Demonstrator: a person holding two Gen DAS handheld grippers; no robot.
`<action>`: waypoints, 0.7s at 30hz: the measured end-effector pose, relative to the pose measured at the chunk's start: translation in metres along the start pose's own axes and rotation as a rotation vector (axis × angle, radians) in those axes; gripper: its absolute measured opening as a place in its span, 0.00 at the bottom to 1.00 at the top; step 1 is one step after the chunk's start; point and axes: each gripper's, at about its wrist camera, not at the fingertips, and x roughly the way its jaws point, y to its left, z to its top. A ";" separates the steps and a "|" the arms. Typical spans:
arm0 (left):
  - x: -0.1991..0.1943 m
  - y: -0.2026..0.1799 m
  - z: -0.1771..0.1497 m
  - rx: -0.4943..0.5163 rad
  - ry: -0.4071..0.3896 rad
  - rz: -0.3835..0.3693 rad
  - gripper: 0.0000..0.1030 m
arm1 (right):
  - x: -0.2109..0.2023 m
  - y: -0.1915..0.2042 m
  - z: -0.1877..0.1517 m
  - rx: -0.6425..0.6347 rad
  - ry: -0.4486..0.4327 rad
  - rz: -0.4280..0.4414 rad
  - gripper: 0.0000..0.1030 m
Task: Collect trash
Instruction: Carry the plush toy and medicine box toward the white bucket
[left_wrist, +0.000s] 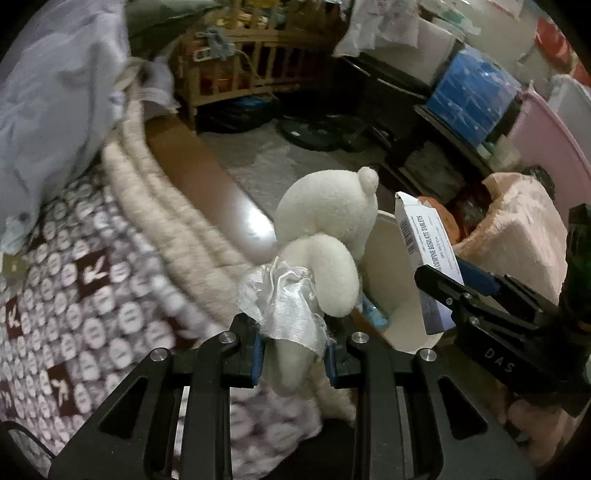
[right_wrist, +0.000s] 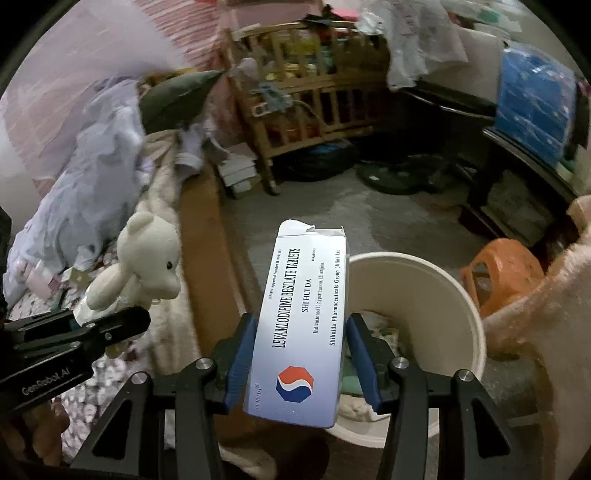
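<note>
Nearest our right lens is the tablet box (right_wrist: 301, 332), clamped flat between the blue pads of the right gripper (right_wrist: 301, 354), its torn top flap pointing away from us. Nearest the left lens, the left gripper (left_wrist: 293, 356) is clamped on the teddy (left_wrist: 325, 236) by a leg and its gauzy skirt. The cream bin (right_wrist: 417, 332) stands on the floor beside the bed (left_wrist: 92, 277), just beyond and below the box, with some litter already inside.

As we read it, the box is the trash and this is the carry to the bin. We should bring the box fully over the rim before parting the jaws, and tip it mouth-down so it drops inside rather than catching the edge. We should keep the teddy clear of the opening; it looks like a keepsake, not rubbish.

The bin's far side is hidden behind the box, its contents are dim, and the bedding is smeared. We cannot tell whether the box is empty.
</note>
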 end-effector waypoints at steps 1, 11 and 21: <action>0.003 -0.004 0.002 0.008 0.003 -0.003 0.22 | 0.000 -0.006 -0.001 0.009 0.002 -0.006 0.47; 0.033 -0.041 0.012 0.063 0.042 -0.030 0.22 | 0.008 -0.058 -0.010 0.100 0.031 -0.060 0.47; 0.052 -0.052 0.018 0.060 0.063 -0.089 0.22 | 0.021 -0.077 -0.011 0.147 0.054 -0.074 0.47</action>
